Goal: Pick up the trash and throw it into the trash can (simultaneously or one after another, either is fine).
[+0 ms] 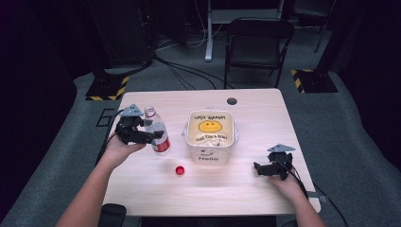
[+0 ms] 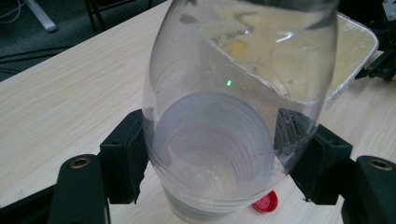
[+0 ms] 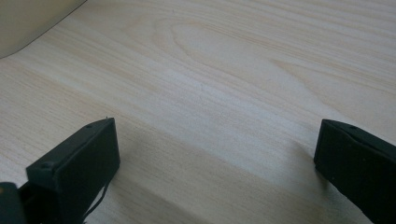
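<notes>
Nearest the person, both forearms come in over the near edge of the desk [image 1: 142, 194], and the near corners of it are cut off by the frame. The right tool [image 1: 263, 169] rests low near the desk's right edge, its jaws spread wide with only bare wood between them, as the right gripper view [image 3: 215, 163] shows; a pale curved corner at the top left of that view is too little to identify surely. Open wood lies all around this tool, up to the right edge close beside it. The small red cap [image 1: 179, 170] lies alone on the desk in front of the tub, with free room on every side; in the left gripper view it peeks out at the bottom [image 2: 266, 202], half hidden behind the bottle. The left tool [image 1: 150, 137] sits toward the desk's left edge and is clamped on the clear plastic bottle [image 1: 158, 135], one jaw pressed to each side of its body. The bottle [image 2: 233, 116] tilts, open neck away from the person, its red label band at the lower end; whether its base touches the desk cannot be told. Just right of the bottle, apart from it, stands the white square tub [image 1: 191, 142] with a yellow smiley bag inside. Farther off are a round grommet hole [image 1: 231, 100], the desk's far edge, and a dark folding chair [image 1: 257, 45] on grey carpet.
</notes>
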